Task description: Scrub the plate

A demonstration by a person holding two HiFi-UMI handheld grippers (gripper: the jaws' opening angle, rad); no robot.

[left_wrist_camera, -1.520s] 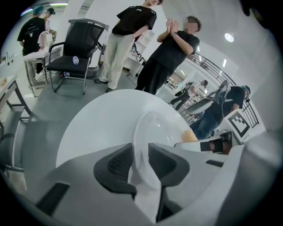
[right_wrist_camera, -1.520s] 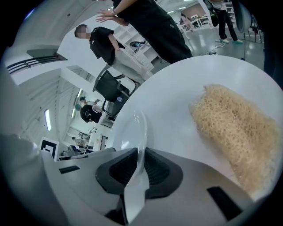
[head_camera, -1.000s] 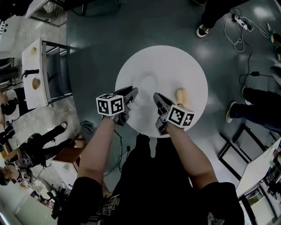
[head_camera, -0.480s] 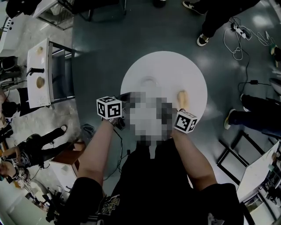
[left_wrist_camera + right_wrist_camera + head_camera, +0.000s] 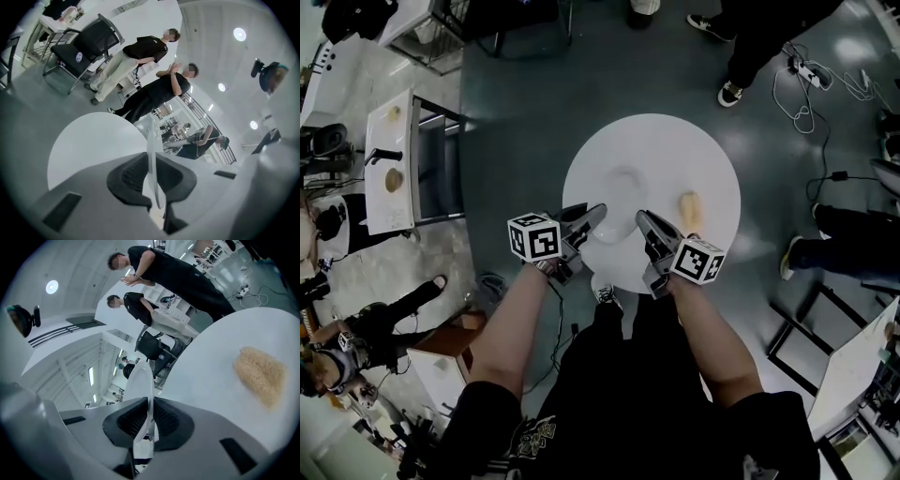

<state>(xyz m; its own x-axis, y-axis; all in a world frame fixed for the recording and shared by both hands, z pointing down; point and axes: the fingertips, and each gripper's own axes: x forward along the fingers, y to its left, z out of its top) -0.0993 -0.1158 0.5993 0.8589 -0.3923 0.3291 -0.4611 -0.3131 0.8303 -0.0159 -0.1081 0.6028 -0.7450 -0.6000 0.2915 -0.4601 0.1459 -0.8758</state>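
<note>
Head view: left gripper [image 5: 596,212], jaws just closing, and right gripper [image 5: 643,218] both tight on plate [image 5: 622,199].

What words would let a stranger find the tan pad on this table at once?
Find the round white table standing on the dark floor. On its right part, just beyond the right claw, lies a tan pad. It alone is tan and rough-fibred; the plate gripped in that claw is pale and smooth.
</note>
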